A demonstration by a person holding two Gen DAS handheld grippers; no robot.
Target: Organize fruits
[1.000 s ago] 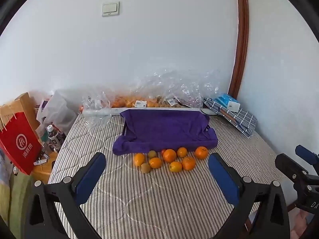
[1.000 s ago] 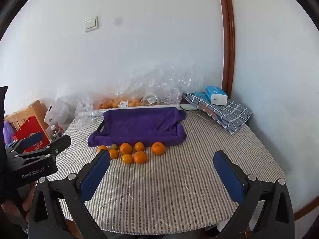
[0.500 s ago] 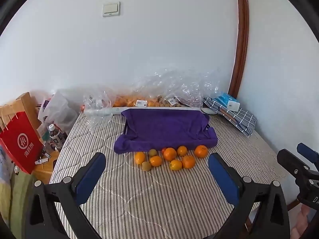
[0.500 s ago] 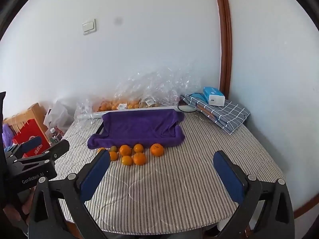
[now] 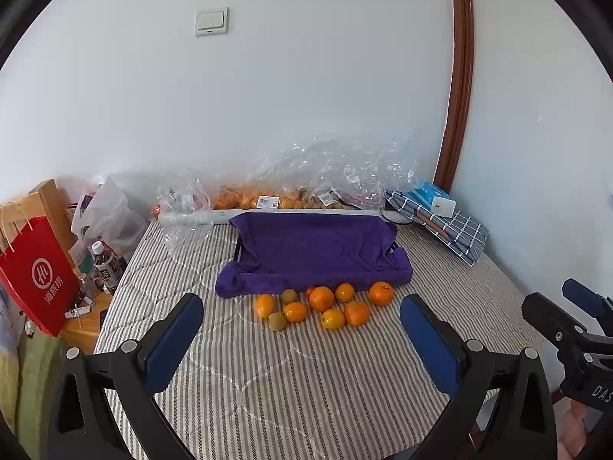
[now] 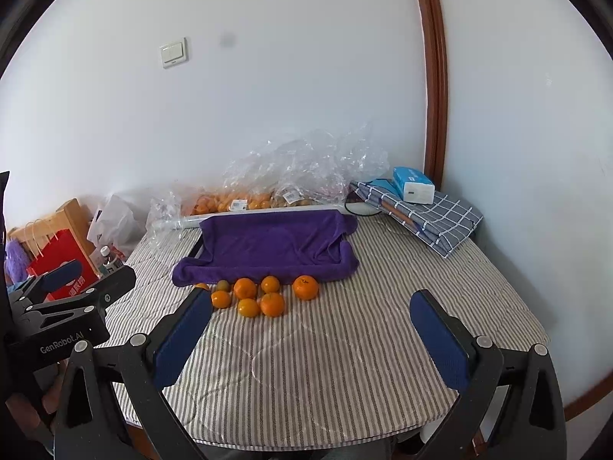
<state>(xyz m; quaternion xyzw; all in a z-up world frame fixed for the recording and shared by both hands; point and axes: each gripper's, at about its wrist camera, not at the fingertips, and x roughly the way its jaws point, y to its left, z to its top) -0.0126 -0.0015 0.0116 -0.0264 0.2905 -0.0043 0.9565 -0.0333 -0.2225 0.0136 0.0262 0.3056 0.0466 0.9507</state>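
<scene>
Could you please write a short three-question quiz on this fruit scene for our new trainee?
1. True or false: the left claw is open and holds nothing.
2. Where do the loose fruits lie? A) on the purple towel B) on the striped cover in front of the purple towel C) in the red bag
3. Fill in: the blue tissue box rests on a folded ____ cloth.

Key: 1 true; 2 B; 3 checked.
</scene>
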